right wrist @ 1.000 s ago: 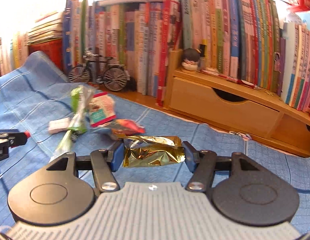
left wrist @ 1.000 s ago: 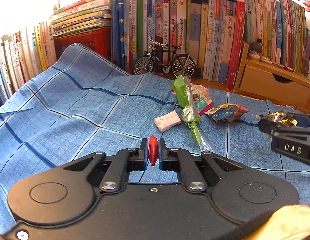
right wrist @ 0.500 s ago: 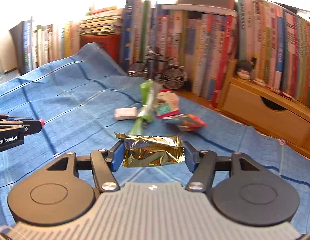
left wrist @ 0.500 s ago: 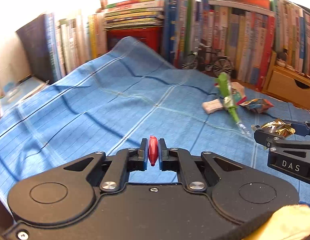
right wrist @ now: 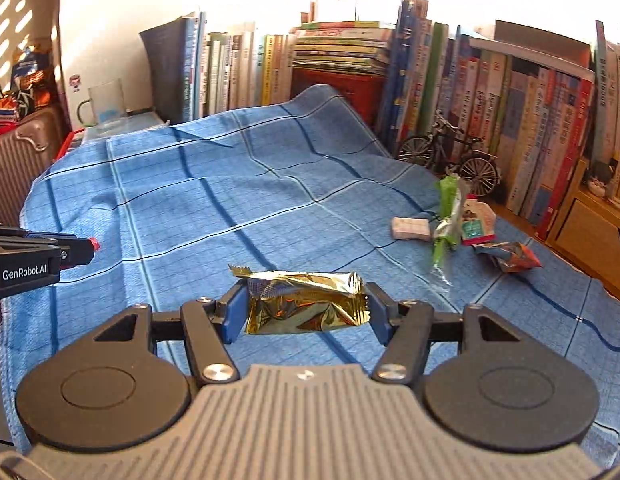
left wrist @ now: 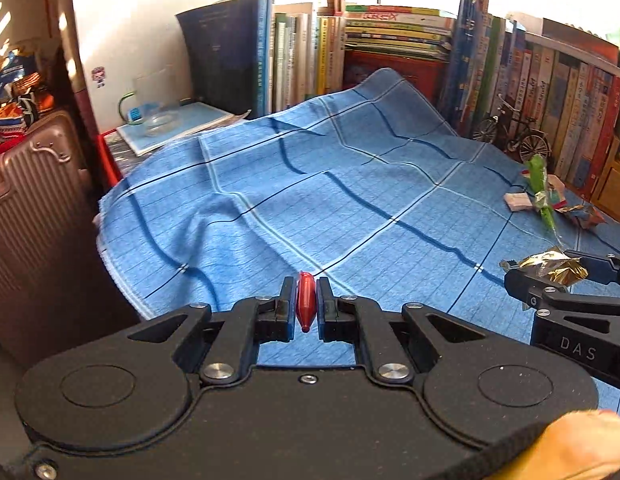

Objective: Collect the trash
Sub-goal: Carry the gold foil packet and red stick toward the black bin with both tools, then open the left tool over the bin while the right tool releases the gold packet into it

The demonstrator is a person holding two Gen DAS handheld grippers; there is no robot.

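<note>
Gold wrapper: a crinkled gold foil wrapper (right wrist: 306, 304) sits clamped crosswise between the pads of the right gripper (right wrist: 306, 312), its two crimped ends sticking out past the pads; it hangs clear above the blue checked cloth (right wrist: 230, 200) on the table.
Red scrap: the left gripper (left wrist: 306, 306) is pressed together on a small red scrap (left wrist: 305, 300), thin and upright between the pads, over the near edge of the table.
Step in hand: by my reading, both pieces are being carried off toward the left edge of the table, where a bin probably waits out of view.
Grip advice: keep both grips firm until each piece is over the drop spot; foil is slippery and light, so a slack hold could let it flutter down onto the cloth.
Spacing: the two grippers ride side by side, near each other; hold them apart so they do not knock.
Watch for: a ribbed suitcase (left wrist: 34, 216) stands just beyond the left edge, and a glass mug (left wrist: 150, 108) rests at the far left corner; steer clear of both.
Left to collect: a white packet (right wrist: 410, 228), a green wrapper (right wrist: 446, 216) and more crumpled wrappers (right wrist: 506, 254) lie near the far right edge, by a toy bicycle (right wrist: 450, 156) and the books (right wrist: 490, 100).
</note>
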